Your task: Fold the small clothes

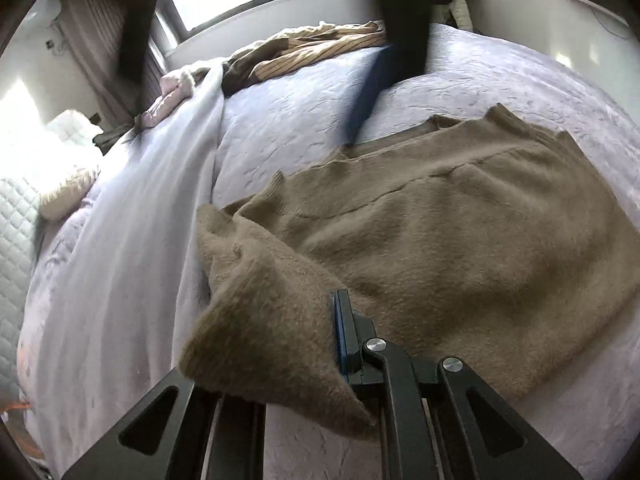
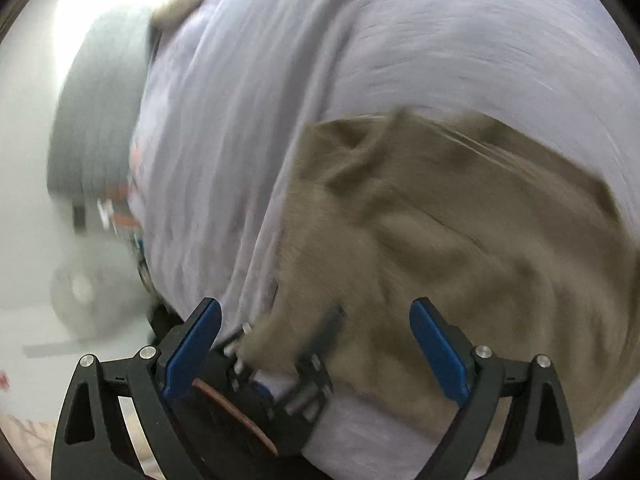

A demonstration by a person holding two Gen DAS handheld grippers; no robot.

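Observation:
A fuzzy brown sweater (image 1: 460, 232) lies spread on the lilac bedcover (image 1: 300, 112). My left gripper (image 1: 341, 300) is shut on a lifted corner of it, and that fabric drapes over the left jaw, hiding it. In the blurred right wrist view, my right gripper (image 2: 316, 306) stands wide open above the near edge of the brown sweater (image 2: 460, 220), with nothing pressed between its blue pads. The left gripper (image 2: 332, 320) shows there too, clamped on the fabric. The right gripper's blurred blue pad (image 1: 372, 96) hangs over the bed beyond the sweater.
A tan striped garment (image 1: 312, 52) and a pink garment (image 1: 172, 92) lie at the far side of the bed. A pale sheet (image 1: 140, 220) runs in folds along the left. A furry pillow (image 1: 68, 196) sits at the left. Windows line the far wall.

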